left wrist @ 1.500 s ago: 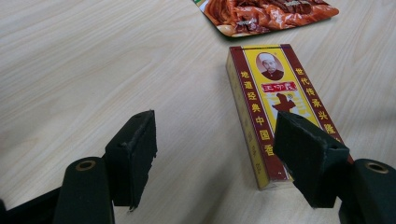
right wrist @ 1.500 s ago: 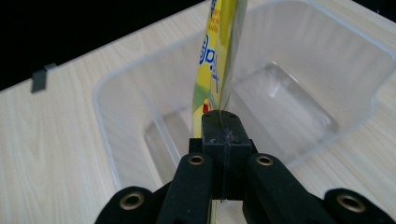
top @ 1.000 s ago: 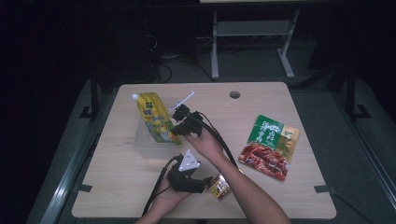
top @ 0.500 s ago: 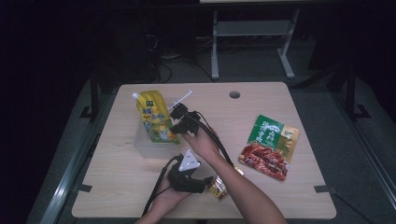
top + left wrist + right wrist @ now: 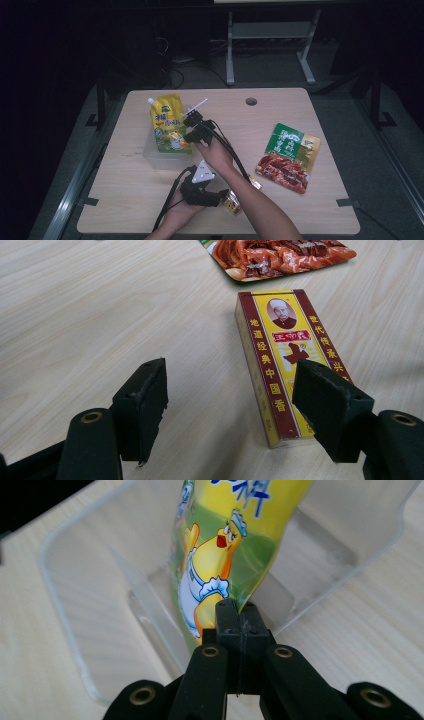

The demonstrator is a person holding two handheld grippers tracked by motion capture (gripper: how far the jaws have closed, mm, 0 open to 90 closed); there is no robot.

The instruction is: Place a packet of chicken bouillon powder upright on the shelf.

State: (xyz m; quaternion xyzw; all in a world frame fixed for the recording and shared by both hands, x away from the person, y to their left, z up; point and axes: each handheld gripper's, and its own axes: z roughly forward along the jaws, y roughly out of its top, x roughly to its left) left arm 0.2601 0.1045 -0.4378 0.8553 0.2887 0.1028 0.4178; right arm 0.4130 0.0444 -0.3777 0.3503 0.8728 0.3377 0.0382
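At nine o'clock on the counter [image 5: 125, 210] sits the clear plastic bin [image 5: 152, 156], and our right gripper [image 5: 192, 136] is clamped on the lower edge of the yellow sauce pouch [image 5: 167, 125], whose bottom rests inside that bin with its spout leaning out toward eleven o'clock. Against the frames from a second ago, little has shifted: the pouch sits where it did, so we judge the placing nearly done and the release next. Near six o'clock our left gripper [image 5: 200, 192] hovers, jaws apart and holding nothing, over the yellow spice box [image 5: 287, 365]. Toward three o'clock lie the green snack packet [image 5: 290, 141] and the red meat packet [image 5: 282, 172].
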